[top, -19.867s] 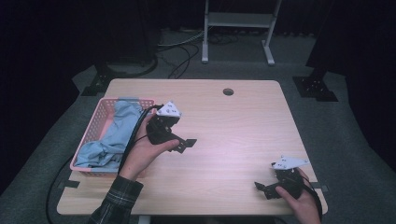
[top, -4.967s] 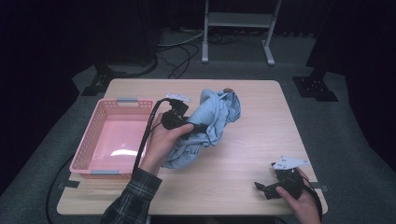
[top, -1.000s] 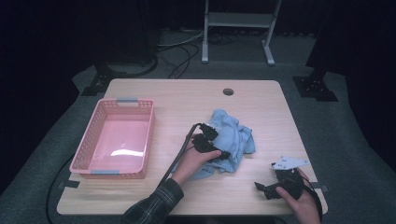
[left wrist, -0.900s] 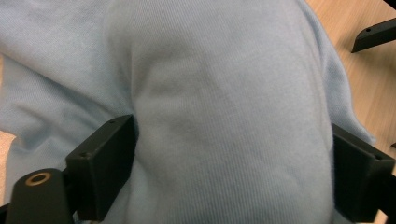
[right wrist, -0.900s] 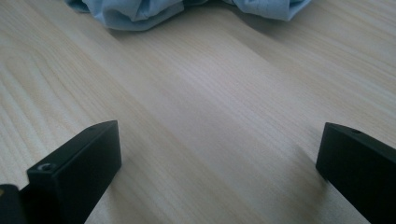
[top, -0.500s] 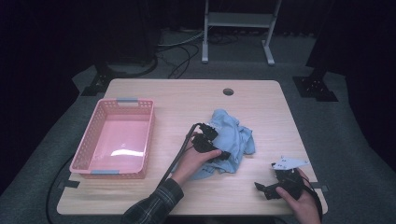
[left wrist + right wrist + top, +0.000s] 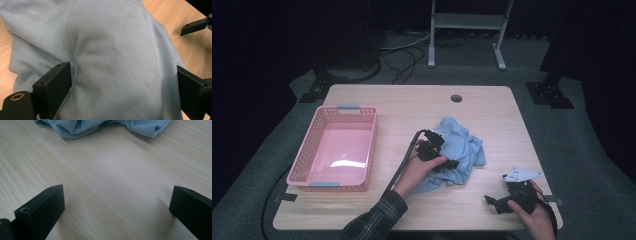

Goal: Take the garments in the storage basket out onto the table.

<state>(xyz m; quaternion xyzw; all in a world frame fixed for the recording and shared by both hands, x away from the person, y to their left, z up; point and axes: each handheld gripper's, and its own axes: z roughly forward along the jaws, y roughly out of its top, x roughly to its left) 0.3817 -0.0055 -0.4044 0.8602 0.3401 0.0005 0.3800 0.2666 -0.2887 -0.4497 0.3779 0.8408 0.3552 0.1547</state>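
A crumpled light-blue cloth [image 7: 466,149] lies on the wooden table [image 7: 412,100], right of the middle. My left gripper [image 7: 451,164] rests on the cloth's near-left side, pointing right. In the left gripper view its jaws have just been opening; they stand wide apart with a mound of the cloth [image 7: 112,37] between them, and the left gripper [image 7: 123,82] presses on nothing. My right gripper [image 7: 492,203] sits low at the table's front right, open. In the right gripper view the right gripper [image 7: 117,205] has bare wood between its jaws, and the cloth's edge [image 7: 75,126] lies farther off.
An empty pink basket [image 7: 357,108] stands on the table's left half. A cable hole [image 7: 456,98] is near the far edge. The right gripper's jaw [image 7: 195,25] shows at the upper right of the left gripper view. Black stands and cables lie on the floor beyond.
The cloth once lay in the basket, then hung from the left gripper over the table's middle; now it lies on the table. Over the last second the hands have hardly moved.
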